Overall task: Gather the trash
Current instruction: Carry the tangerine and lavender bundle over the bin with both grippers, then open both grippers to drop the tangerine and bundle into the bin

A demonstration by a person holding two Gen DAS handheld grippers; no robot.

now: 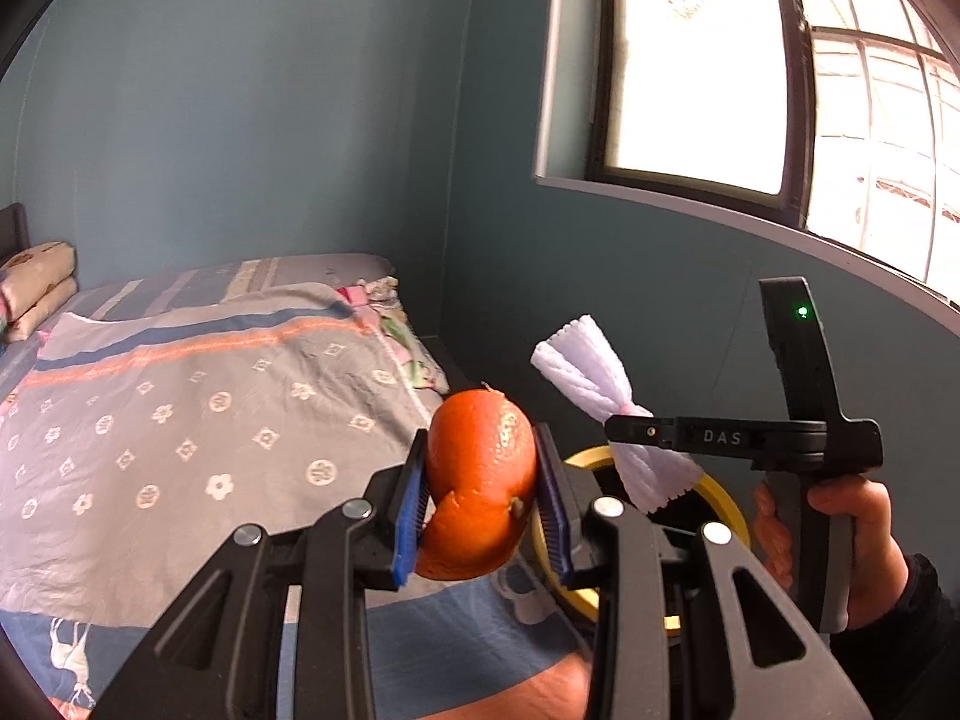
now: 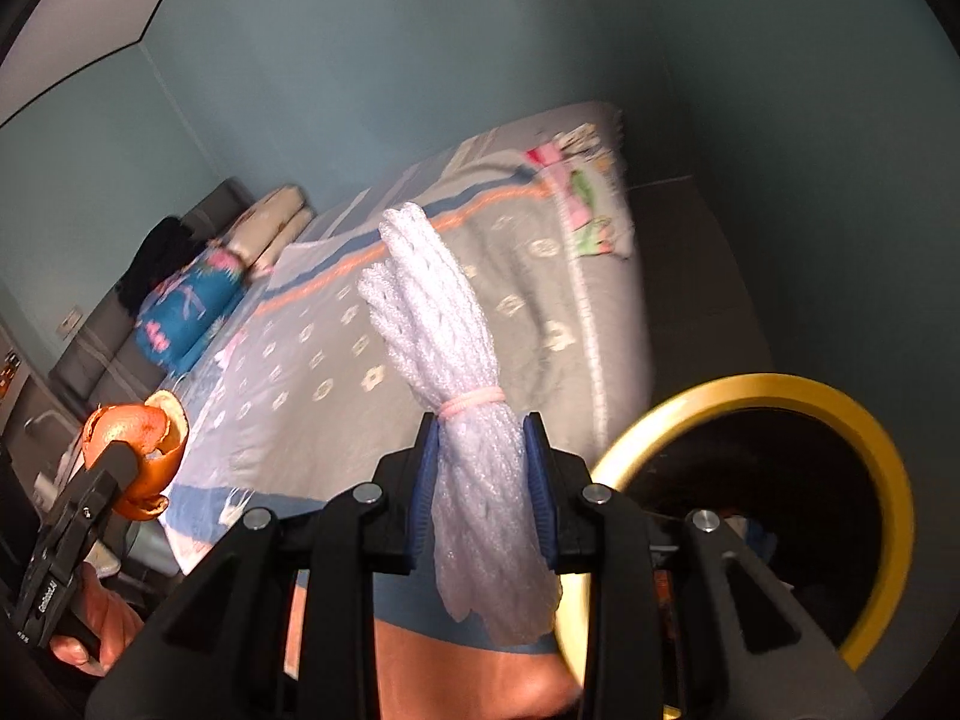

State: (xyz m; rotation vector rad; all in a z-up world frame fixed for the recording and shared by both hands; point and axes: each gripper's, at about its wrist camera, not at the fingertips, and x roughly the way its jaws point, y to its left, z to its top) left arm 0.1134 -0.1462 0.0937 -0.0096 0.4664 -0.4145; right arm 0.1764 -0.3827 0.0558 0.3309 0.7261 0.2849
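My left gripper (image 1: 483, 495) is shut on an orange peel (image 1: 480, 486), held in the air above the bed's foot; the peel also shows at the left of the right wrist view (image 2: 135, 450). My right gripper (image 2: 483, 480) is shut on a white foam net bundle (image 2: 462, 396) tied with a pink band; it also shows in the left wrist view (image 1: 600, 396), held sideways by the right gripper (image 1: 624, 432). A black bin with a yellow rim (image 2: 864, 432) stands open on the floor just right of and below both grippers; it also shows in the left wrist view (image 1: 729, 501).
A bed (image 1: 180, 408) with a grey patterned quilt fills the left, pillows (image 1: 36, 288) at its head. Teal walls stand behind, with a window (image 1: 696, 72) at the right. A strip of floor (image 2: 702, 300) lies between bed and wall.
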